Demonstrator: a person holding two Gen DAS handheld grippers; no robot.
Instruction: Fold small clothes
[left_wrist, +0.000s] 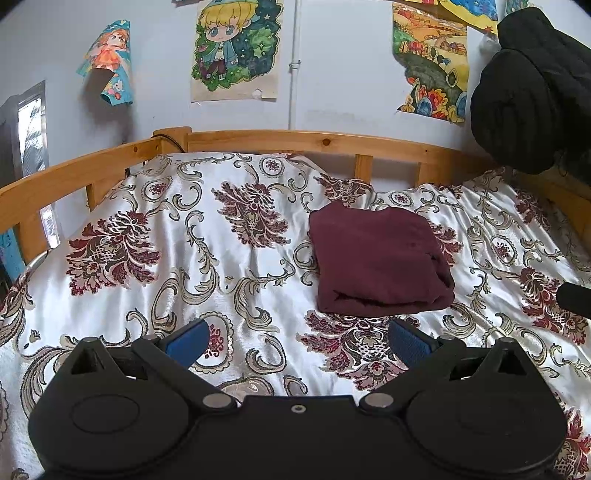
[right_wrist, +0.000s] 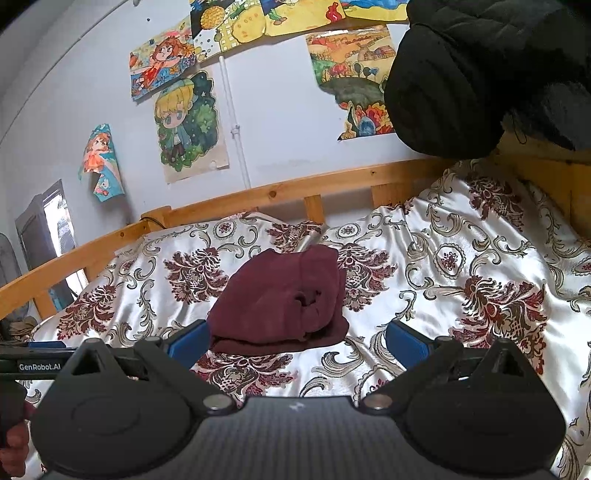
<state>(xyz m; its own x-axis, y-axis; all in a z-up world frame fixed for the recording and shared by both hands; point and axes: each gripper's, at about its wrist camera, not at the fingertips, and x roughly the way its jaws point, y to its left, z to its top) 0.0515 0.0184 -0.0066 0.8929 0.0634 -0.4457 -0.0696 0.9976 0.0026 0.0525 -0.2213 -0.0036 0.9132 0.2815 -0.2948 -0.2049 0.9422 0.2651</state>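
A dark maroon garment (left_wrist: 380, 262) lies folded into a thick square on the floral bedspread (left_wrist: 221, 258). My left gripper (left_wrist: 299, 341) is open and empty, hovering just short of the garment and a little to its left. In the right wrist view the same folded garment (right_wrist: 284, 302) lies straight ahead. My right gripper (right_wrist: 295, 341) is open and empty, its blue fingertips (right_wrist: 190, 341) level with the garment's near edge but not touching it.
A wooden bed rail (left_wrist: 295, 142) runs along the far and left sides. A black padded jacket (left_wrist: 532, 99) hangs at the upper right, also in the right wrist view (right_wrist: 480, 74). Drawings hang on the wall (left_wrist: 232, 48). The left gripper's body (right_wrist: 37, 363) shows at the left.
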